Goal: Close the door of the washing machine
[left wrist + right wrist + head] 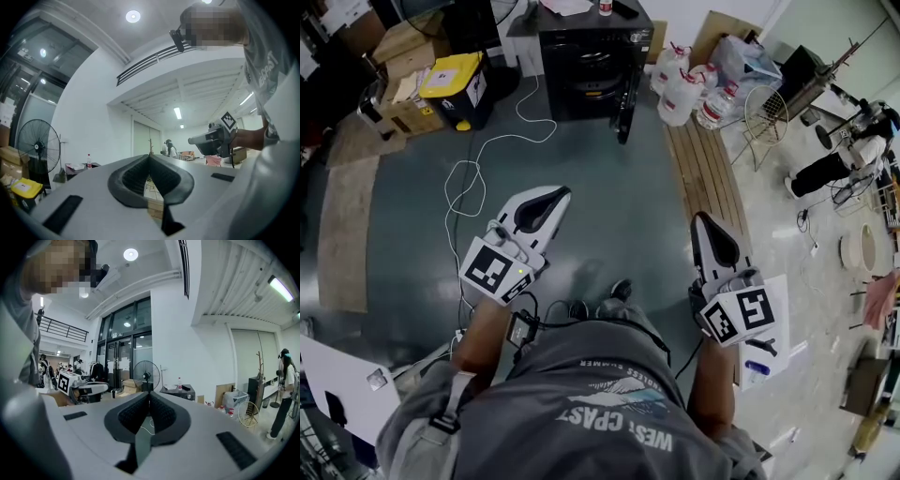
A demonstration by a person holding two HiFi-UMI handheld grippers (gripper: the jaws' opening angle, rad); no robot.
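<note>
The black washing machine [592, 56] stands on the floor at the far end of the head view, well ahead of both grippers. Its door [628, 105] hangs open on the right side of the front. In the right gripper view the machine [182, 392] shows small, just right of the jaw tips. My left gripper [557, 196] is held at waist height, jaws shut with nothing between them [150, 157]. My right gripper [702, 221] is level with it on the right, also shut and empty [149, 394]. Neither touches the machine.
A white cable [478, 159] loops over the grey floor between me and the machine. A yellow-lidded box [455, 89] and cardboard boxes [403, 56] stand left of it. Water jugs [684, 89], wooden planks [708, 169] and a wire basket [764, 117] lie right. A standing fan [146, 375] is behind.
</note>
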